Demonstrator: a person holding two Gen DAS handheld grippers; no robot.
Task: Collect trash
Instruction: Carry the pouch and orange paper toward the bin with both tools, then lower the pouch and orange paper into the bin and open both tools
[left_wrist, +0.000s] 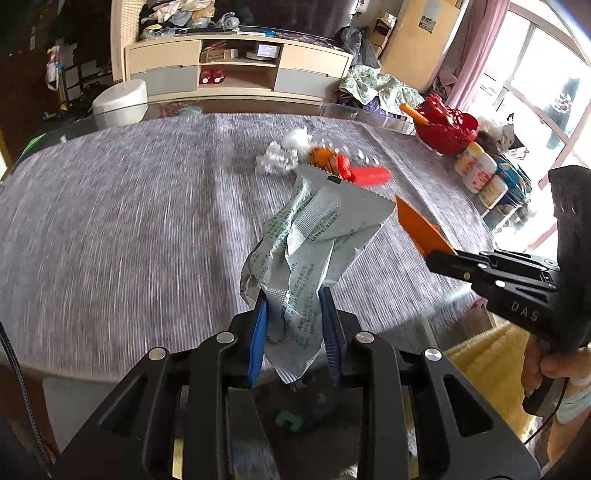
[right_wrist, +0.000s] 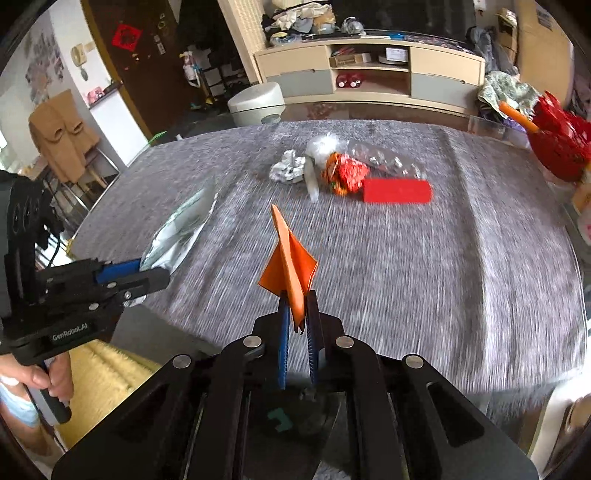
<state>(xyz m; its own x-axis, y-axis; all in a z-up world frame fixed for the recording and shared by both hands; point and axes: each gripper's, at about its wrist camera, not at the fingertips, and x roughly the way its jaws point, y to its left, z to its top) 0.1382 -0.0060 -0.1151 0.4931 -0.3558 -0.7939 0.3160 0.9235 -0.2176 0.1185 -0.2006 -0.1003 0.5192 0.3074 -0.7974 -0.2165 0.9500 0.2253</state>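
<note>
My left gripper (left_wrist: 295, 299) is shut on a crumpled silver-green foil wrapper (left_wrist: 314, 243), which sticks up above the grey tablecloth; the same wrapper (right_wrist: 177, 232) shows in the right wrist view. My right gripper (right_wrist: 295, 301) is shut on a folded orange paper (right_wrist: 290, 266), also seen at the right of the left wrist view as the orange paper (left_wrist: 417, 225). Further back on the table lies a pile of trash: crumpled white tissue (right_wrist: 288, 168), clear plastic (right_wrist: 384, 158), an orange-red wrapper (right_wrist: 345, 171) and a red flat box (right_wrist: 397, 191).
A red basket (left_wrist: 445, 129) and pill bottles (left_wrist: 476, 170) stand at the table's right edge. A yellow cushion (right_wrist: 99, 376) lies below the near table edge. A person's hands hold both gripper handles. A TV cabinet (right_wrist: 369, 70) stands beyond the table.
</note>
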